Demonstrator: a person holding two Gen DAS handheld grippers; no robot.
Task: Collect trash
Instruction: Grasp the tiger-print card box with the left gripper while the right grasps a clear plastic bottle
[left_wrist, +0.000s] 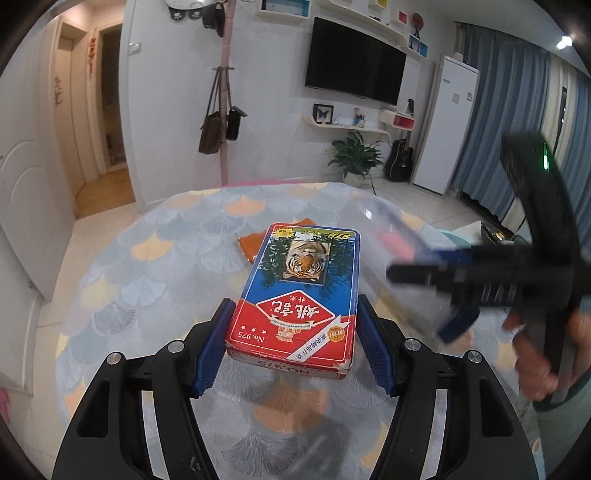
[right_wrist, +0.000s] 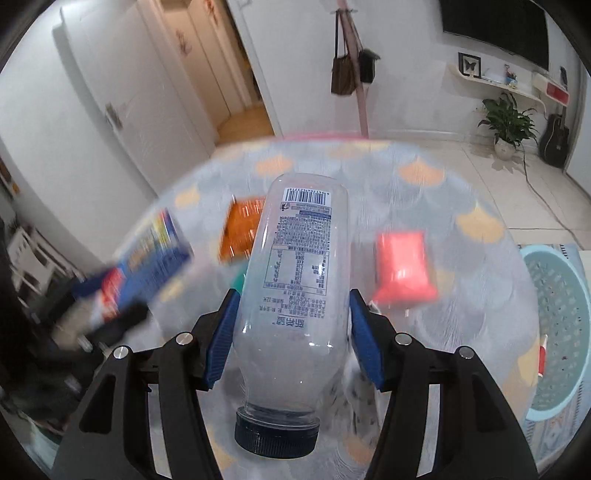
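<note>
Left gripper (left_wrist: 293, 341) clamped across the short sides of a card box (left_wrist: 301, 291), blue pads pressing both long edges, box lifted clear above the round table (left_wrist: 147, 266). Right gripper (right_wrist: 291, 332) closed around a clear plastic bottle (right_wrist: 295, 280), squeezed at the widest part of the body, dark cap (right_wrist: 277, 434) pointing back toward the camera, base pointing away. Both pieces of trash off the tabletop, then, and looking empty or near empty, so probably light. Box: thin cardboard with scuffed corners, stiff enough along its edges but likely to crush under a harder squeeze; present hold near one end leaves most of the length overhanging, so liable to droop or pivot. Bottle: smooth, slick, thin-walled, apt to buckle or squirt out of the pads; hold at mid-body seems sound. Remaining on the table: an orange packet (right_wrist: 242, 232) and a pink packet (right_wrist: 404, 271), soft-looking, lying flat and apart. Pale green perforated basket (right_wrist: 557, 332) beside the table at right, a probable drop spot.
</note>
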